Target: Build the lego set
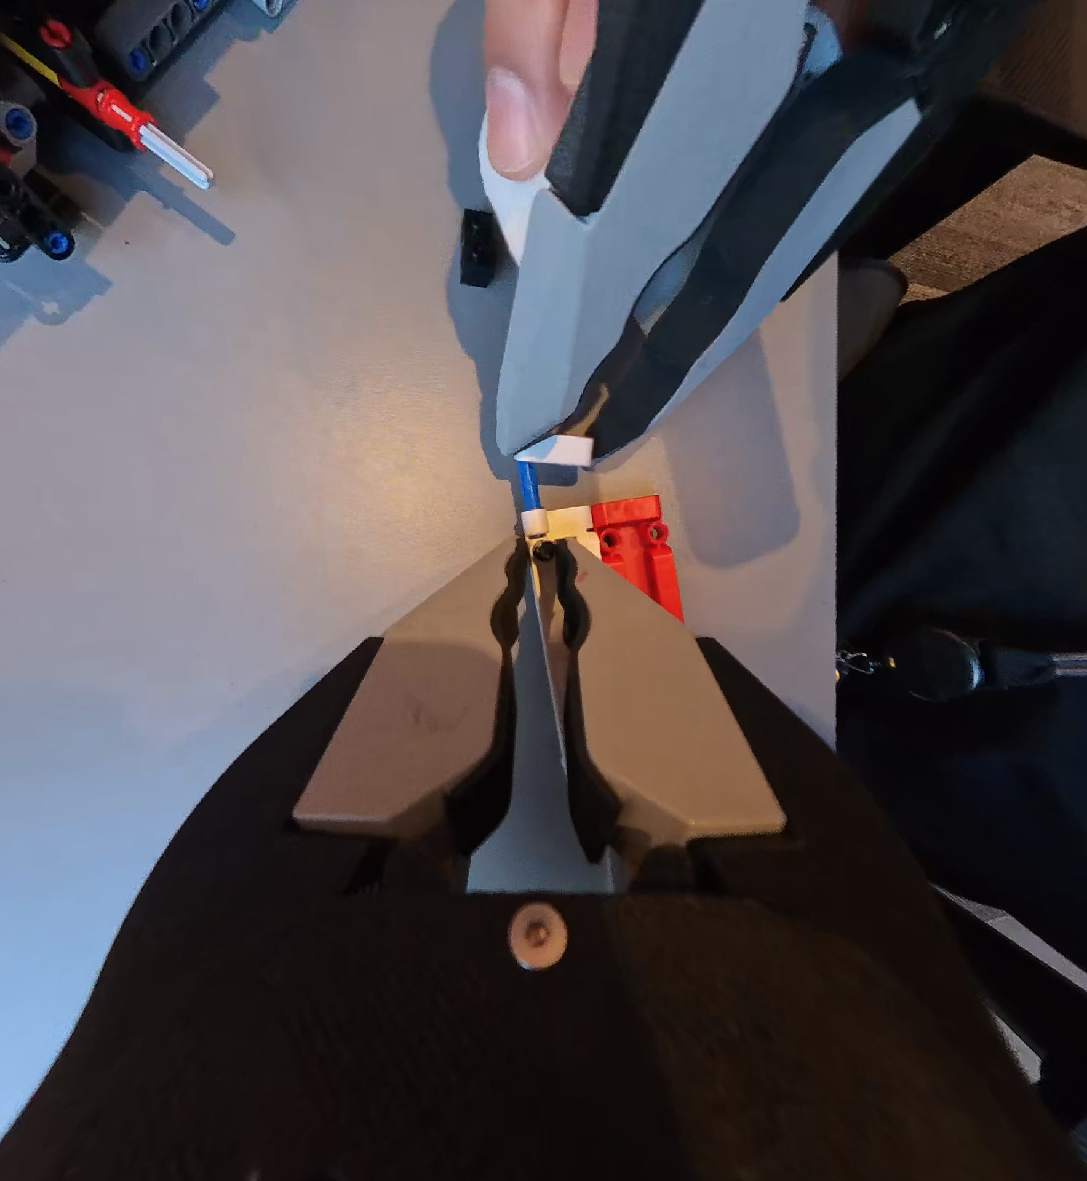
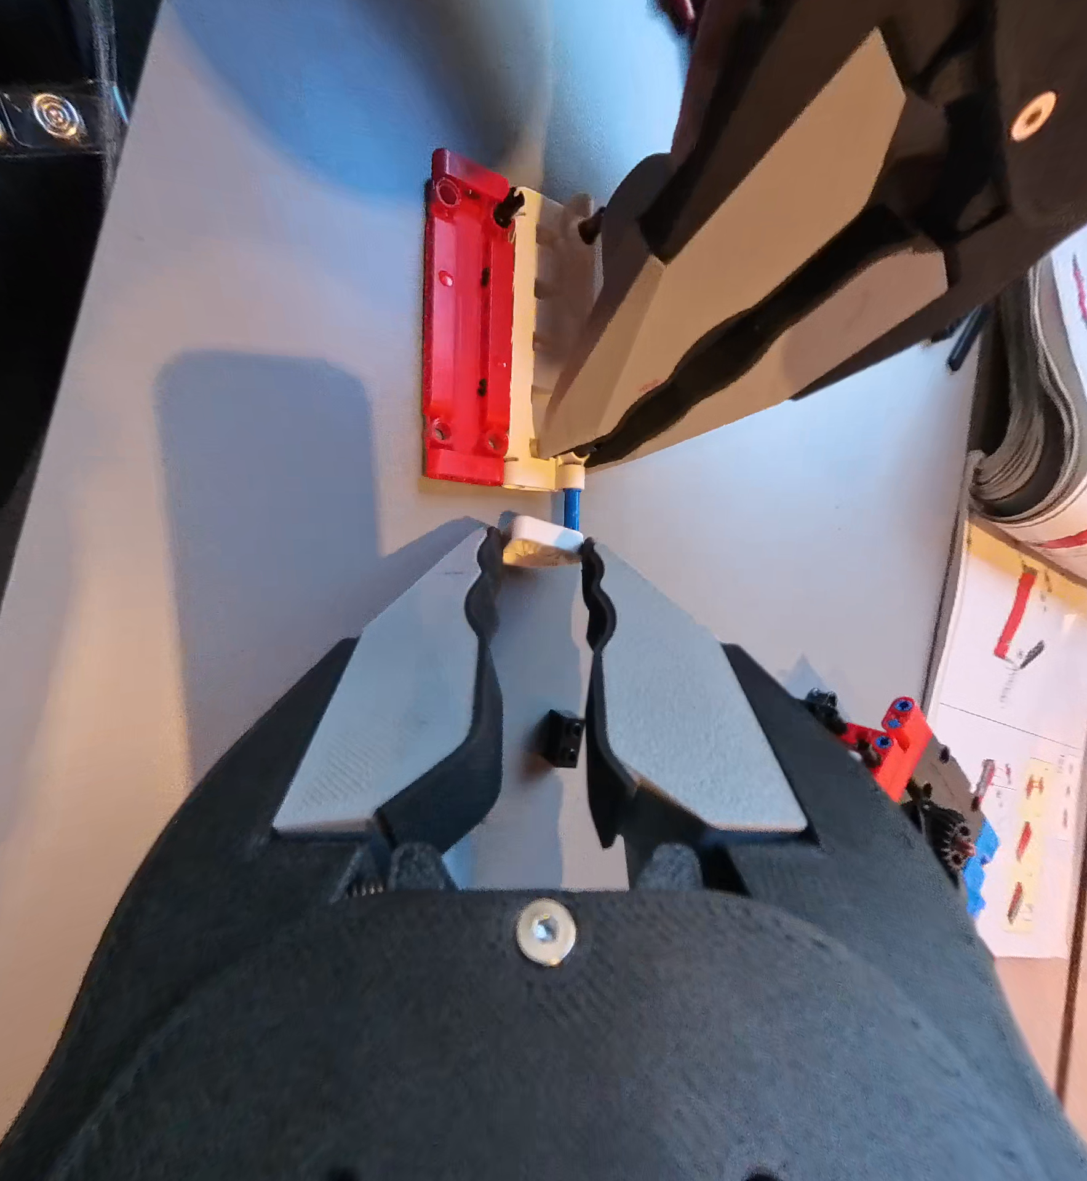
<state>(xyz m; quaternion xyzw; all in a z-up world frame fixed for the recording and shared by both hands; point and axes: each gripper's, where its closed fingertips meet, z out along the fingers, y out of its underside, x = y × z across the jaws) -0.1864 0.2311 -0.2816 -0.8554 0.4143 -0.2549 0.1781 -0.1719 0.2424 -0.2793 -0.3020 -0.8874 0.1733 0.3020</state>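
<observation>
Near the edge of the pale grey surface [image 1: 208, 511], the left gripper [image 1: 544, 549] was clenched on the white beam [image 2: 524, 319] of a small sub-assembly, its fingertips meeting at the beam's end. A red panel [image 2: 464, 319] was joined along the beam's far side and lay flat on the surface. A blue axle [image 2: 571, 508] projected from the white connector [image 2: 569, 476] at the beam's end.

The right gripper [image 2: 537, 543] grasped a small white lift-arm piece [image 2: 537, 542] between its fingertips. That piece was held at the free tip of the blue axle; whether the axle had entered its hole could not be told. In the left wrist view the same piece [image 1: 556, 450] sat directly above the axle [image 1: 528, 489]. A finger [image 1: 518, 121] of the person's hand lay against the right gripper's body.

A small black brick [image 2: 565, 738] lay loose on the surface beneath the right gripper. The larger partly built model [image 1: 10, 128], black, grey and red with blue pins, stood well apart at the far corner. Printed instruction sheets [image 2: 1026, 735] lay at the surface's side, next to that model.
</observation>
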